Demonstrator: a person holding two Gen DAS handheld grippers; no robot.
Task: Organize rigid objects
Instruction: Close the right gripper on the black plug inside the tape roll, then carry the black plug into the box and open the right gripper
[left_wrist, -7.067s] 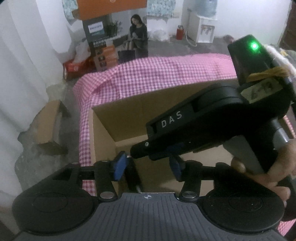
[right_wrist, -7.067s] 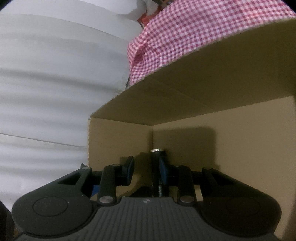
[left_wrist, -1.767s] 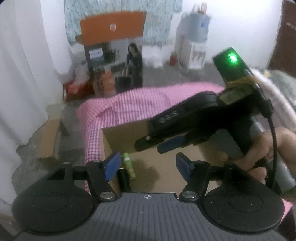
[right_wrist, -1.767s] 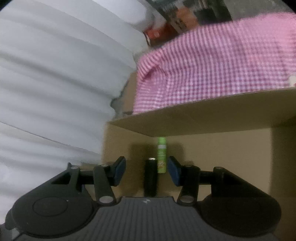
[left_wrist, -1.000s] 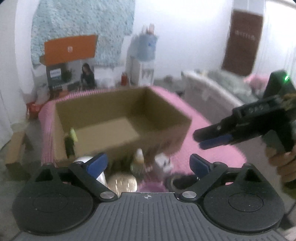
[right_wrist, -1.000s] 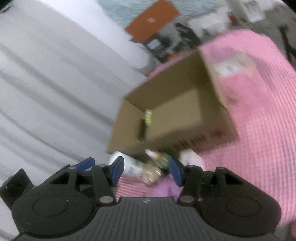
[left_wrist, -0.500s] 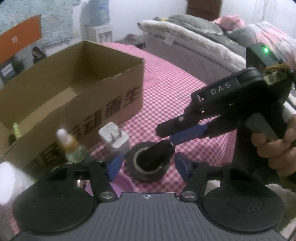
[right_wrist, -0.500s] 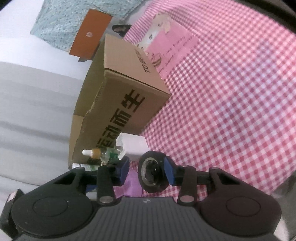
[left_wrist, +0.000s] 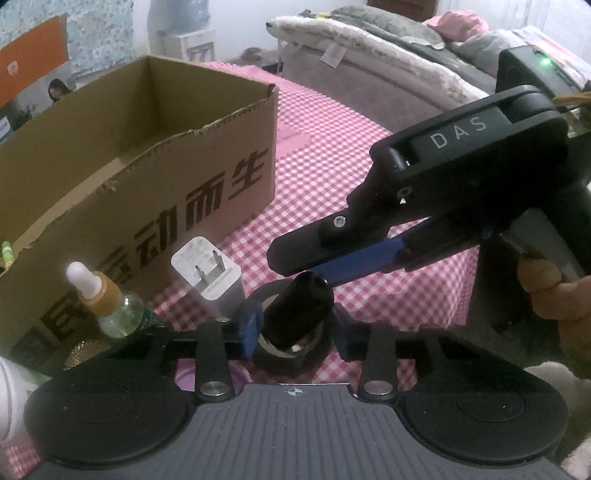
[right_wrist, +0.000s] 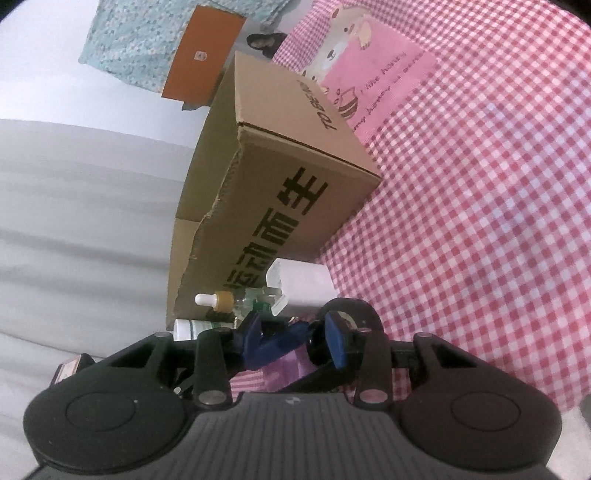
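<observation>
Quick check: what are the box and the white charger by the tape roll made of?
The box looks like plain brown corrugated cardboard, matte, with a ragged torn top edge and printed black characters. The charger seems smooth white plastic with slight sheen, and two metal prongs.

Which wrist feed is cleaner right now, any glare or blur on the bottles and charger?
Left wrist: sharp centre, dropper bottle cap and white charger slightly blown out, strong fisheye bending of the cardboard box. Right wrist: rolled sideways, dim, the pads' area shadowed and cluttered.
</observation>
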